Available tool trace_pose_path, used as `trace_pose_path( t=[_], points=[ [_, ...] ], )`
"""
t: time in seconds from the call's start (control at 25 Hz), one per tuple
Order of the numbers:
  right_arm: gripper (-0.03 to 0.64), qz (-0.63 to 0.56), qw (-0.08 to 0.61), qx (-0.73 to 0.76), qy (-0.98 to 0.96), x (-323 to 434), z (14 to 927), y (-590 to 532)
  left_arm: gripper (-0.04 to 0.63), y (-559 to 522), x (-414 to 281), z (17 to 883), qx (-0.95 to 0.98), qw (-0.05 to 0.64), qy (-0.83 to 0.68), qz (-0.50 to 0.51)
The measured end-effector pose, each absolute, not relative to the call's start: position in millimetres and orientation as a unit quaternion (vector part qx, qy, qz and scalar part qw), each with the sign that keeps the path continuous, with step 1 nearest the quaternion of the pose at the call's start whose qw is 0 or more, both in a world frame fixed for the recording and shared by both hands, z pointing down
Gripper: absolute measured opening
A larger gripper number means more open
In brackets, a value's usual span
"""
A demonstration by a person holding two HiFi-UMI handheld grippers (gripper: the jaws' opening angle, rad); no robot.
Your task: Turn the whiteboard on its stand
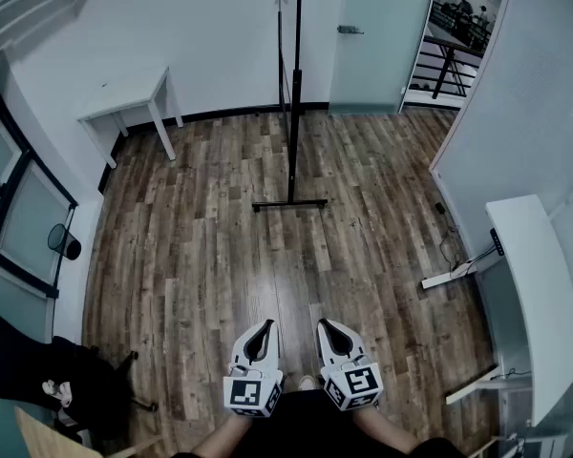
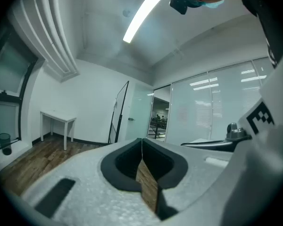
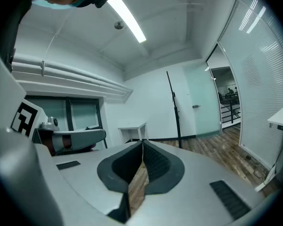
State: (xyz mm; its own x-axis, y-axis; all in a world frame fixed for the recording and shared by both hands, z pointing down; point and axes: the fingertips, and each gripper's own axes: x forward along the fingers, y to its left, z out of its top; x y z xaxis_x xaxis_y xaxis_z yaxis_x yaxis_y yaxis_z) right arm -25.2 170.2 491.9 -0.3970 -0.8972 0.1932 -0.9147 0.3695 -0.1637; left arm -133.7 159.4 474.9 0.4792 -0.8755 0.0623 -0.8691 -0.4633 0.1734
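Observation:
The whiteboard (image 1: 293, 74) stands edge-on to me at the far side of the wood floor, seen as a thin dark upright on a black stand with a flat foot (image 1: 289, 203). It appears as a narrow leaning panel (image 2: 118, 113) in the left gripper view and as a dark pole (image 3: 175, 111) in the right gripper view. My left gripper (image 1: 267, 325) and right gripper (image 1: 323, 323) are side by side low in the head view, well short of the stand. Both have their jaws closed tip to tip with nothing between them (image 2: 142, 141) (image 3: 142, 141).
A small white table (image 1: 124, 103) stands at the back left wall. A frosted glass door (image 1: 377, 36) is behind the stand, with an open doorway to its right. A white desk (image 1: 540, 294) lines the right wall. A dark chair (image 1: 38, 370) and a bin (image 1: 62, 242) are at the left.

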Motion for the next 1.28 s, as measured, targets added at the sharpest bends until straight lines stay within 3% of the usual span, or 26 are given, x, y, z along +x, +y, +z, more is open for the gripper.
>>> trace_pose_path(
  t=[0.56, 1.28],
  points=[
    [0.014, 0.131, 0.016, 0.553, -0.823, -41, 488, 169, 0.018, 159, -151, 476, 0.858, 0.094, -0.505, -0.022],
    [0.015, 0.124, 0.010, 0.562, -0.818, -109, 499, 156, 0.018, 151, -225, 485, 0.862, 0.093, -0.498, -0.036]
  ],
)
